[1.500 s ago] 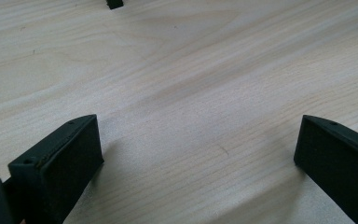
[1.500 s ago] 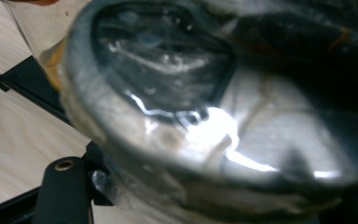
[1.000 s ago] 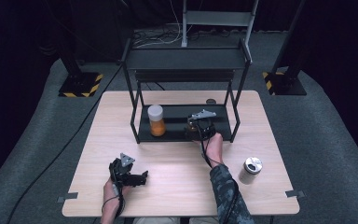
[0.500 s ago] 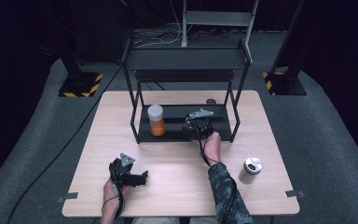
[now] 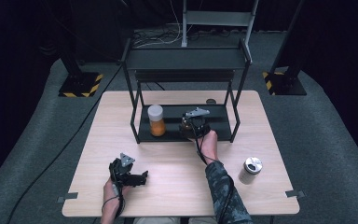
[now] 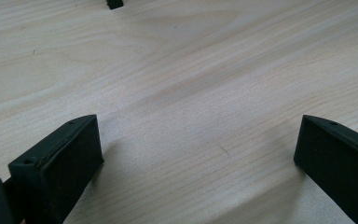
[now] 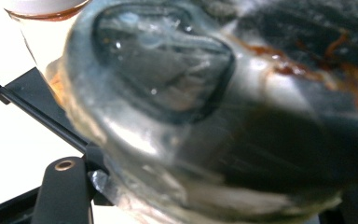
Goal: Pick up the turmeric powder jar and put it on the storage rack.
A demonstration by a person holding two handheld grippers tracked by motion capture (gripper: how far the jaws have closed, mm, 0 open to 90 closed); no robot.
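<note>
A black two-level rack (image 5: 186, 58) stands at the back of the wooden table (image 5: 177, 191). On its lower shelf (image 5: 168, 135) sits a jar of orange contents with a white lid (image 5: 156, 120) (image 7: 42, 32). My right gripper (image 5: 189, 127) reaches onto that shelf to the right of it, shut on a glass jar with dark contents (image 5: 185, 126) (image 7: 205, 116). The jar sits very close between the jaws in the right gripper view. My left gripper (image 5: 140, 178) (image 6: 200, 140) rests on the table at the front left, open, with bare wood between its fingers.
A jar with a silver lid (image 5: 249, 170) stands on the table at the right front. A small dark object (image 5: 210, 101) lies behind the rack. The rack's posts (image 5: 235, 116) flank the lower shelf, and the top shelf overhangs it.
</note>
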